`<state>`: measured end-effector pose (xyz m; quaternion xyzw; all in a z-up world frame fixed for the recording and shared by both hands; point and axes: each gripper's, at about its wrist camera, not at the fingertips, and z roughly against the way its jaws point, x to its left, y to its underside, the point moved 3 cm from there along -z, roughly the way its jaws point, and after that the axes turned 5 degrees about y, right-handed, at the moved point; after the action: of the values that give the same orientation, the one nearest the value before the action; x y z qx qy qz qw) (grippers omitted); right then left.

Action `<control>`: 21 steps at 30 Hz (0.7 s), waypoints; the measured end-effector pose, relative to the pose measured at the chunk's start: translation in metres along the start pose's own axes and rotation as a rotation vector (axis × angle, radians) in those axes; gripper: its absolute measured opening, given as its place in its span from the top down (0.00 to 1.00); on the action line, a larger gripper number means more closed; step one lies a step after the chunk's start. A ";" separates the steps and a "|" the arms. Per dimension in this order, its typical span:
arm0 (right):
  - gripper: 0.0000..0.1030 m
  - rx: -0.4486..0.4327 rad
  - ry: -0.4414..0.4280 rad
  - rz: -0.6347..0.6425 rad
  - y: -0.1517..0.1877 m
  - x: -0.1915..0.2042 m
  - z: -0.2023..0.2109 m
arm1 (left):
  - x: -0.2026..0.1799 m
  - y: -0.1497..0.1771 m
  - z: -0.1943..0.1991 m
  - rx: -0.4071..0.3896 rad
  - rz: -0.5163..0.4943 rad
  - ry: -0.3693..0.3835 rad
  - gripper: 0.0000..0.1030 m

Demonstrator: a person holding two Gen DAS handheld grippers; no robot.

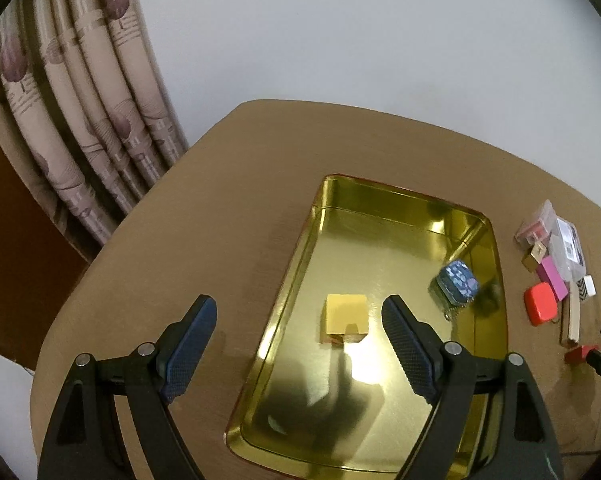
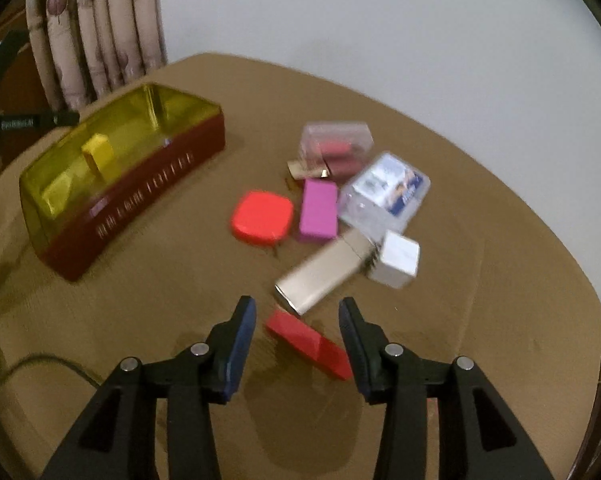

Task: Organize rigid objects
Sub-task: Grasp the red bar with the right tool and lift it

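the brown table (image 2: 480, 300) holds a big gold tin (image 1: 300, 280) with red sides. a yellow block (image 1: 346, 318) and a blue patterned box (image 1: 458, 282) sit inside the tin. the left claw (image 1: 298, 344) hangs wide open over it, holding nothing. the right claw (image 2: 296, 340) is wide open around a flat red block (image 2: 308, 344) on the table, near a gold bar (image 2: 320, 272).

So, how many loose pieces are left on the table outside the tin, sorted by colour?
Red: 2, flat block, rounded case
Pink: 1, box
Clear: 2, case with red inside, printed case
Beige: 1, bar
White: 1, cube
Gold: 1, small piece
Total: 8
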<state>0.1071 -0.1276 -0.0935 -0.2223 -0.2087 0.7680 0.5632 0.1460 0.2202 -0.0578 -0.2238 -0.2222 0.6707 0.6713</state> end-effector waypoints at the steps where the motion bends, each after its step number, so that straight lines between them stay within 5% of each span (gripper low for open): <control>1: 0.57 0.014 -0.010 0.014 0.005 -0.002 -0.005 | -0.002 0.001 -0.001 0.006 -0.003 0.011 0.20; 12: 0.58 -0.009 -0.071 0.110 0.022 0.003 -0.030 | -0.032 0.012 0.000 0.035 -0.076 0.037 0.20; 21: 0.82 -0.071 -0.087 0.055 0.032 0.008 -0.030 | -0.074 0.017 0.009 0.054 -0.109 0.068 0.20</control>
<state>0.0979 -0.1271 -0.1374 -0.2144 -0.2537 0.7842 0.5241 0.1269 0.1465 -0.0602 -0.2158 -0.1931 0.6309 0.7198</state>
